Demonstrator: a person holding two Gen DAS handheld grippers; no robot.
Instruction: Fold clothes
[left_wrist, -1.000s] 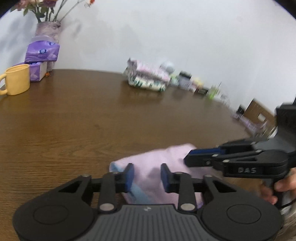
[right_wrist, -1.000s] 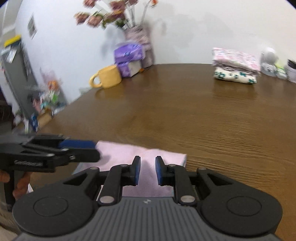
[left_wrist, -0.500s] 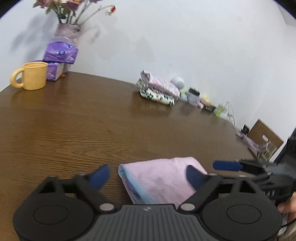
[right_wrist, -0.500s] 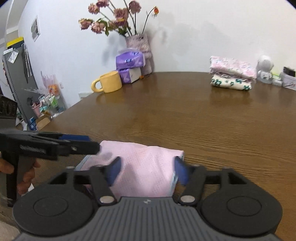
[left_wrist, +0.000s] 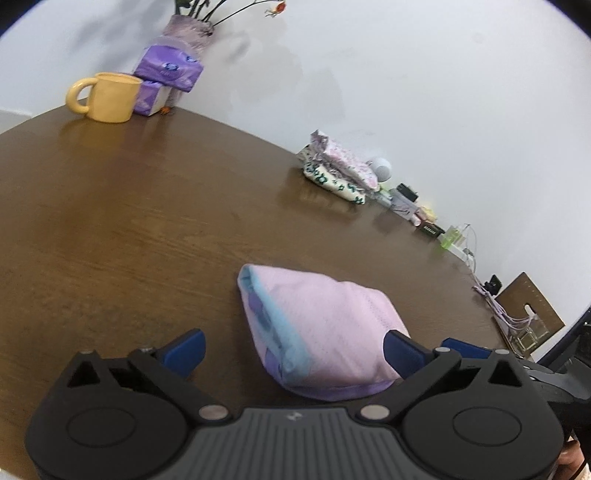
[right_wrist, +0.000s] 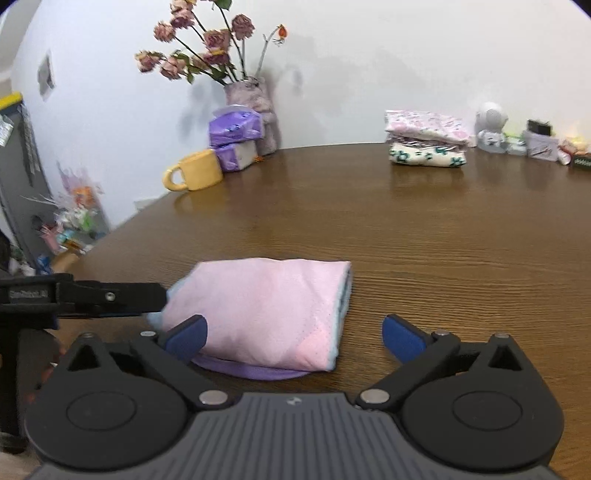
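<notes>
The pink cloth (right_wrist: 266, 306) lies folded on the table (right_wrist: 424, 229), near its front edge, well apart from the mug (right_wrist: 197, 170). The left gripper (left_wrist: 293, 350) and right gripper (right_wrist: 293, 334) have just been opening; both now gape wide, the cloth between their fingers unpinched.

Bare table (right_wrist: 424, 229) beyond folded garment (right_wrist: 266, 306); mug (right_wrist: 197, 170), clothes stack (right_wrist: 424, 144) at far edge.
</notes>
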